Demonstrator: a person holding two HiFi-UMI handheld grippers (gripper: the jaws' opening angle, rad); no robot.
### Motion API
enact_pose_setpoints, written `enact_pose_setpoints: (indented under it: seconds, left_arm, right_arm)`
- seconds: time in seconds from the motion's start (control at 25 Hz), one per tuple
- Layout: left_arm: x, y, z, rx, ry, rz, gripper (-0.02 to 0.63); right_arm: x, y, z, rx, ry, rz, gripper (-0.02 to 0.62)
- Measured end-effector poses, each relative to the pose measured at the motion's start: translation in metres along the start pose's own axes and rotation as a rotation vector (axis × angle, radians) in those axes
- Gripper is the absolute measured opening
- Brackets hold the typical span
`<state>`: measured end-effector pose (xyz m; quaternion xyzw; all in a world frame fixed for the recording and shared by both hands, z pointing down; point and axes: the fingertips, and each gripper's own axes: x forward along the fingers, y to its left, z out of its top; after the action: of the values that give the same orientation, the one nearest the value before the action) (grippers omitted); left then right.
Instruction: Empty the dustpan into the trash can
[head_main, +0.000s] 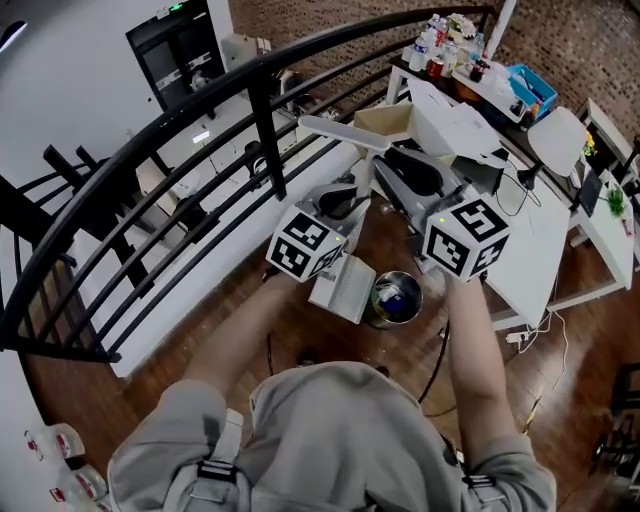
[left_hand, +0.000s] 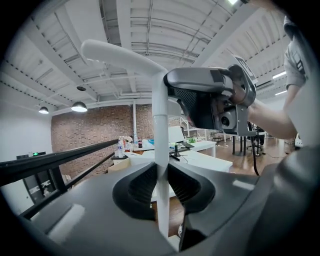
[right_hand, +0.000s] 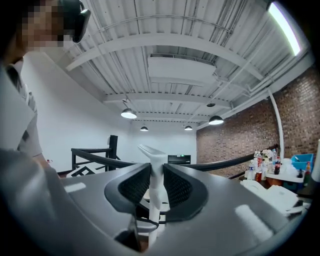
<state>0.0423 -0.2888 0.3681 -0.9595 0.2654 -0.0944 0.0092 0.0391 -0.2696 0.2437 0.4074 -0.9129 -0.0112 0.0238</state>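
Left tool (left_hand: 161, 184) and right tool (right_hand: 156, 186) both clamp the handle (left_hand: 160, 105) of the dustpan (head_main: 342, 288), which hangs below them beside the trash can (head_main: 397, 298), likely ready for tipping in.

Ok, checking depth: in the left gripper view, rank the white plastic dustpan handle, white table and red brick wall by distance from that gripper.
1. White plastic dustpan handle, clamped between the fingers.
2. White table, beyond it, right of centre.
3. Red brick wall, far back, left.

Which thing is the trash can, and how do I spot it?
Find the wooden floor between the black railing and the white table. The trash can stands beside a flat white ribbed piece; it is the only round, shiny metal thing, open on top.
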Motion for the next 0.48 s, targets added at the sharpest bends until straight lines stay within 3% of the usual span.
enact_pose_setpoints:
  seconds: [0.48]
  left_arm:
    - [-0.056,0.043,-0.114,-0.067,0.143,0.098,0.084]
  right_arm:
    - [0.068,0.058,-0.093,0.105,0.098,0.098,0.069]
